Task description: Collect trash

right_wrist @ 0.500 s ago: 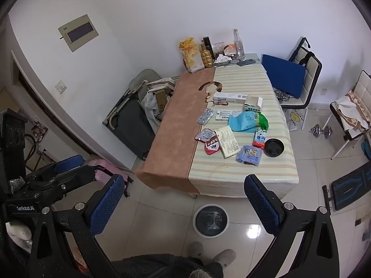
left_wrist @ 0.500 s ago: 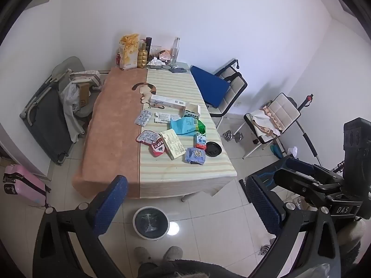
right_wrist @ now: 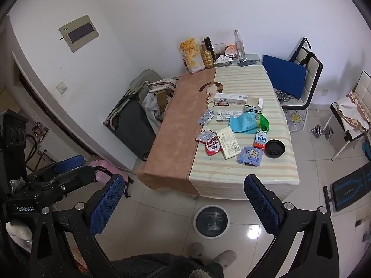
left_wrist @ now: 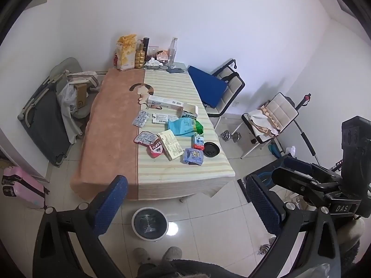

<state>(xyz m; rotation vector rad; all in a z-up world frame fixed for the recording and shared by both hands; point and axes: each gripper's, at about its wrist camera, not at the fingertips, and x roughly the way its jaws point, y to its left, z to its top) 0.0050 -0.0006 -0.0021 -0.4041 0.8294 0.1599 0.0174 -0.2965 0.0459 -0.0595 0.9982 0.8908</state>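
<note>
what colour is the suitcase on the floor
Pink: the suitcase shows best in the left wrist view, left of the table.

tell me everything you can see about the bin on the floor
The bin is round, with a white rim and a dark liner that looks like thin plastic. It stands upright on the pale floor tiles, just off the table's near end, in front of the person's slippers. Its contents cannot be made out. Nothing touches it but the floor.

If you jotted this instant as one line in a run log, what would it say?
stage: before first pick | left gripper: jaws open, empty | right gripper: jaws open, empty | round black-lined trash bin: on floor before table | wrappers: on striped tablecloth
</note>
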